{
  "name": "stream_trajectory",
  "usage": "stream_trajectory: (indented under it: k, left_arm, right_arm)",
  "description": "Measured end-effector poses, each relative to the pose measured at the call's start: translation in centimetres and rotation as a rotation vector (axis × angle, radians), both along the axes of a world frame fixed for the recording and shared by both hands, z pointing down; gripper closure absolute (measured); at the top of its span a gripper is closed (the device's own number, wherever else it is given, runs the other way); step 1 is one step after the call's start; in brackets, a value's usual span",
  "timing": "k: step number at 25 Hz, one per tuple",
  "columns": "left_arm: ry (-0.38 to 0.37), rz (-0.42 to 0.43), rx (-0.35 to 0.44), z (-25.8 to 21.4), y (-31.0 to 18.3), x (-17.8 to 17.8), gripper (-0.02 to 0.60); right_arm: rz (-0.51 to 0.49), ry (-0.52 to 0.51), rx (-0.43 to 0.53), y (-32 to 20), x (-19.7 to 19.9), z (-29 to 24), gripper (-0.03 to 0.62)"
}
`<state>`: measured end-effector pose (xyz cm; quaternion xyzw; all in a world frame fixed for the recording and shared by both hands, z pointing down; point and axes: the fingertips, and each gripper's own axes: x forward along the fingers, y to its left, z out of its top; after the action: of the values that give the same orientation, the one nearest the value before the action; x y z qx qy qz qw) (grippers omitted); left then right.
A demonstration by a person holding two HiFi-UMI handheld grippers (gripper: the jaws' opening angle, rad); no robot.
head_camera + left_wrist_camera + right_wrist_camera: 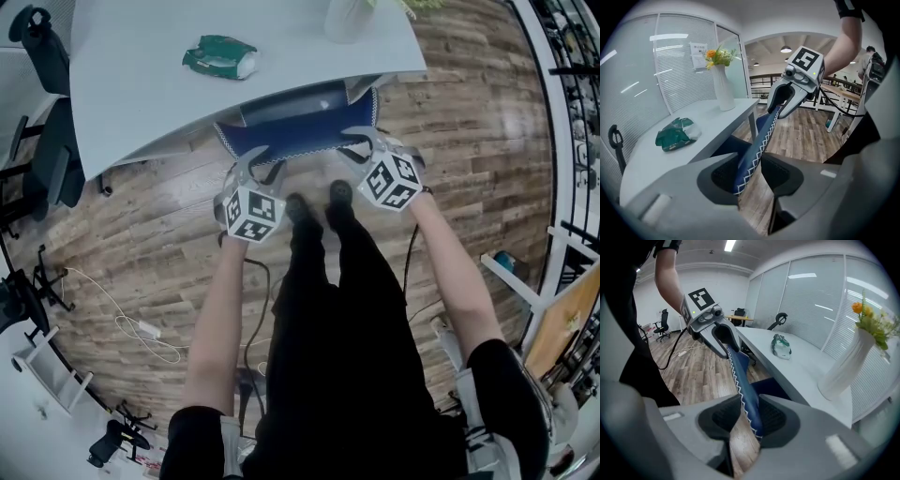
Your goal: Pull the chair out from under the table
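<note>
The chair's blue backrest [300,139], edged with white zigzag stitching, stands just off the front edge of the pale table [141,94], with the seat still under it. My left gripper [246,167] is at the backrest's left top corner and my right gripper [367,141] at the right top corner. In the left gripper view the backrest edge [761,136] fills the gap between the fingertips of the left gripper [757,161]. The right gripper view shows the same: the backrest [740,376] is pinched by the right gripper [743,404].
A green packet [220,56] and a white vase [349,19] with flowers are on the table. Dark office chairs [47,112] stand at the left. A white cable [141,328] lies on the wooden floor. The person's shoes [314,202] are just behind the chair.
</note>
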<state>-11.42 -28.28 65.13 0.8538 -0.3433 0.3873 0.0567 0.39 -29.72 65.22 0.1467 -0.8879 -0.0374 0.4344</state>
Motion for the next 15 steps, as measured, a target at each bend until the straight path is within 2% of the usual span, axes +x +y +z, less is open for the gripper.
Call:
stream_trajectory:
  k: [4, 9, 15]
  left_arm:
    - [0.016, 0.024, -0.015, 0.2, 1.5, 0.3, 0.426]
    - [0.004, 0.041, -0.032, 0.9, 3.1, 0.5, 0.431]
    - [-0.022, 0.067, -0.069, 1.7, 5.2, 0.8, 0.44]
  right_arm:
    - [-0.002, 0.0, -0.044, 1.5, 0.2, 0.3, 0.47]
    - [0.002, -0.018, -0.046, 3.0, 0.3, 1.0, 0.47]
    - [-0.01, 0.03, -0.053, 5.1, 0.5, 1.7, 0.471]
